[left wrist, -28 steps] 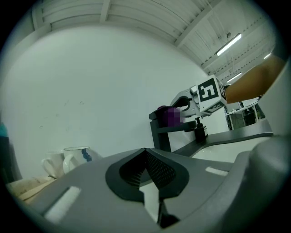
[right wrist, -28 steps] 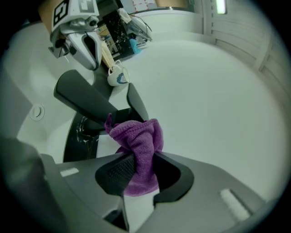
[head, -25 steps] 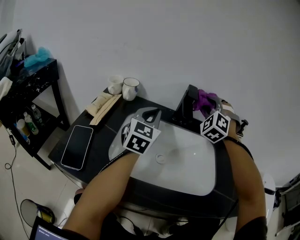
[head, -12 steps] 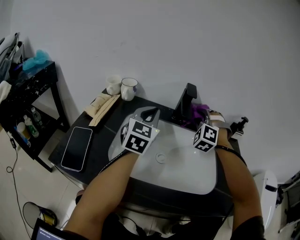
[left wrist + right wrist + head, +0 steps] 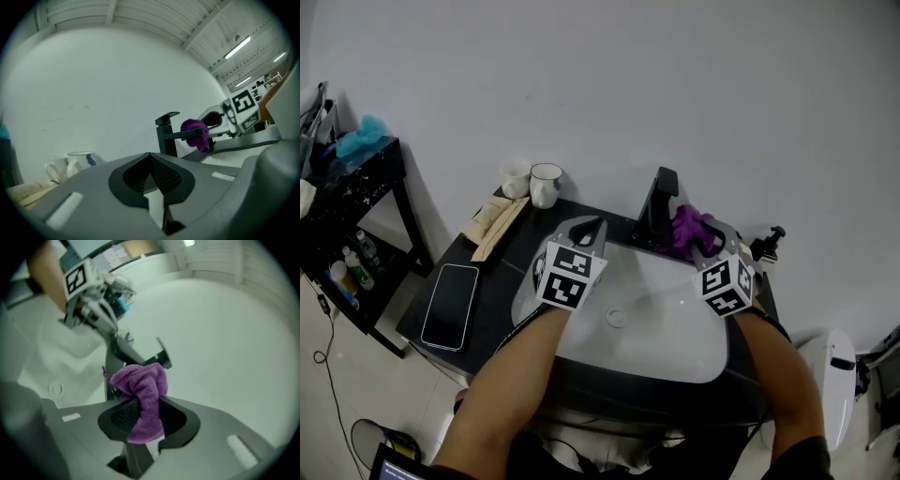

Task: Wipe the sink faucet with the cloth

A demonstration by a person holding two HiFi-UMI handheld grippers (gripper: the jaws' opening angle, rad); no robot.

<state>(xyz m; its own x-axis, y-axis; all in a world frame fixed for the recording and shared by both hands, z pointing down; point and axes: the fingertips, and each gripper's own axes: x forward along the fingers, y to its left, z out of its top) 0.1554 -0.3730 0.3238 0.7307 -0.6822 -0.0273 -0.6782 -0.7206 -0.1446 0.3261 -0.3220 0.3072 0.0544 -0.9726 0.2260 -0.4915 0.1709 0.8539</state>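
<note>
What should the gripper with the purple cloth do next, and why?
Probably press the cloth onto the faucet and rub along it. The right gripper is shut on the cloth, which sits right beside the faucet, so a short push should be enough to wipe.

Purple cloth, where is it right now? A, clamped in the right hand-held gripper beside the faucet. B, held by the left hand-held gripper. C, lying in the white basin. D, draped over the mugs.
A: the right gripper view shows the purple cloth pinched between the jaws of the right hand-held gripper, close by the black faucet; the left hand-held gripper is shut on nothing.
</note>
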